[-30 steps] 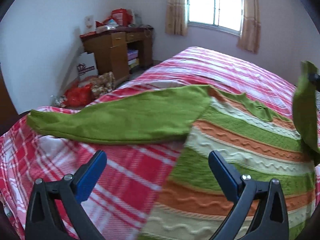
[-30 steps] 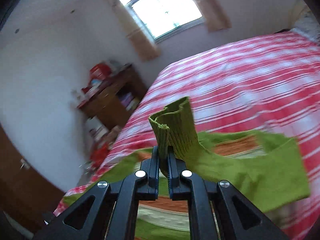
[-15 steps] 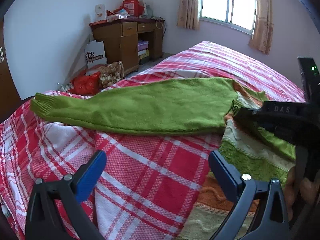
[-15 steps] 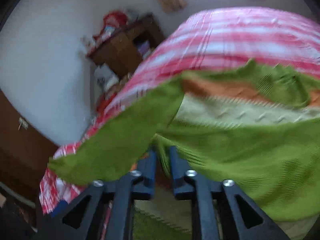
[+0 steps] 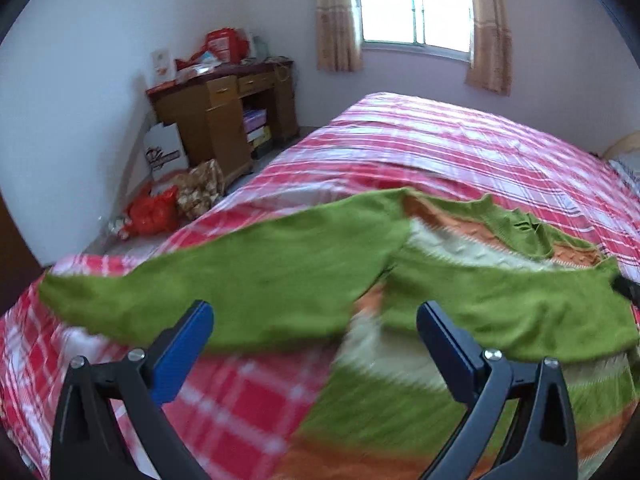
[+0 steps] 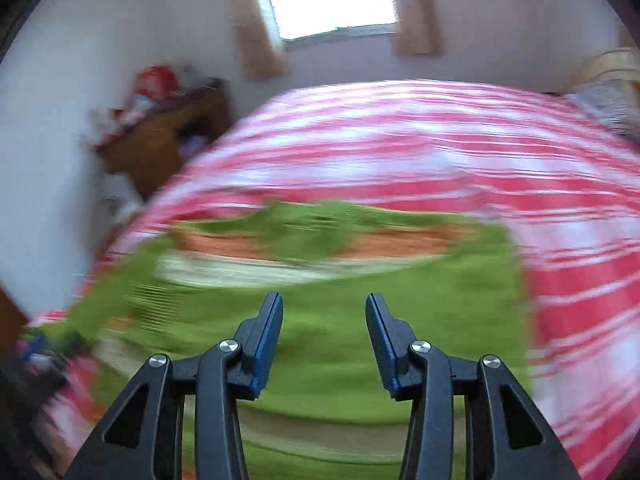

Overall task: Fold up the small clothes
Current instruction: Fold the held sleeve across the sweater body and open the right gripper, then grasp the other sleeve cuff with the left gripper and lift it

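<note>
A small knitted sweater (image 5: 472,256) with green, orange and cream stripes lies flat on the bed. Its left green sleeve (image 5: 224,284) stretches out to the left over the blanket. The right green sleeve (image 5: 504,304) lies folded across the sweater's body. My left gripper (image 5: 314,336) hovers open just above the left sleeve, with nothing between its blue pads. In the blurred right wrist view my right gripper (image 6: 324,332) hangs over the folded sleeve (image 6: 328,312); its jaws are opening and hold nothing.
The bed carries a red and white plaid blanket (image 5: 460,144). A wooden desk (image 5: 224,120) piled with items stands by the left wall, with bags (image 5: 156,212) on the floor before it. A curtained window (image 5: 416,4) is in the far wall.
My right gripper carried the right sleeve's cuff down across the sweater, let it go and opened. My left gripper stayed open and shifted sideways over the left sleeve.
</note>
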`<state>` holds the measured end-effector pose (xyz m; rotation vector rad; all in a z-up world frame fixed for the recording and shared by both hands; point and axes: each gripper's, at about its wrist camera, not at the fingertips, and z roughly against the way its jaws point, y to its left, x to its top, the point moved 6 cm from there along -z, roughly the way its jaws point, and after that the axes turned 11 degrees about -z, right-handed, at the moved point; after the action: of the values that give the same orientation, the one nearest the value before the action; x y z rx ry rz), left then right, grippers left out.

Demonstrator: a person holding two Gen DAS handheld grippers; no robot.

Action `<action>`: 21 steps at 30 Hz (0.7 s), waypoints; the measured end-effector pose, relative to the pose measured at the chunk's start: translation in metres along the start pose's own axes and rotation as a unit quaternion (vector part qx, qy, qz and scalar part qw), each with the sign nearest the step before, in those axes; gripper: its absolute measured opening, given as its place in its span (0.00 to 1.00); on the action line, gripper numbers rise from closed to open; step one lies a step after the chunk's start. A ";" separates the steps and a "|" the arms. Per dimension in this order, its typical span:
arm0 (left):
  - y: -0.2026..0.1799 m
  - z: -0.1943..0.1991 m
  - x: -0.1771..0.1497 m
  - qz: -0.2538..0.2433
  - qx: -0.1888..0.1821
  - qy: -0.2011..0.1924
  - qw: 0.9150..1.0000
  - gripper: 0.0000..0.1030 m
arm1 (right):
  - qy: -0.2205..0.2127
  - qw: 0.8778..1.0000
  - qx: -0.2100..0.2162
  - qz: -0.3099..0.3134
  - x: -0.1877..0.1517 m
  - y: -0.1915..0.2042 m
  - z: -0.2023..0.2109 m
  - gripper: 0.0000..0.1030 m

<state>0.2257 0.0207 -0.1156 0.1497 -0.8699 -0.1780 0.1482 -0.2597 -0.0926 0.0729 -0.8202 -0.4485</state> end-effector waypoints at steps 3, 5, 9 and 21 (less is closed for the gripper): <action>-0.022 -0.021 0.008 -0.012 0.000 0.022 1.000 1.00 | 0.022 0.999 -0.033 -0.021 -0.004 -0.050 -0.008 0.43; -0.034 -0.040 0.008 -0.022 0.014 0.043 0.999 1.00 | 0.043 0.998 -0.034 -0.036 -0.012 -0.074 -0.016 0.43; -0.041 -0.055 -0.002 -0.036 0.034 0.075 0.996 1.00 | 0.015 0.999 -0.019 -0.020 -0.021 -0.081 -0.013 0.49; 0.002 -0.018 -0.011 0.008 0.032 0.048 0.998 1.00 | 0.003 0.998 -0.056 0.033 -0.029 -0.066 -0.006 0.71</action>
<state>0.2324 0.0258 -0.1348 0.2092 -0.7822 -0.1276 0.1118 -0.3075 -0.1324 -0.0570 -0.7887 -0.4313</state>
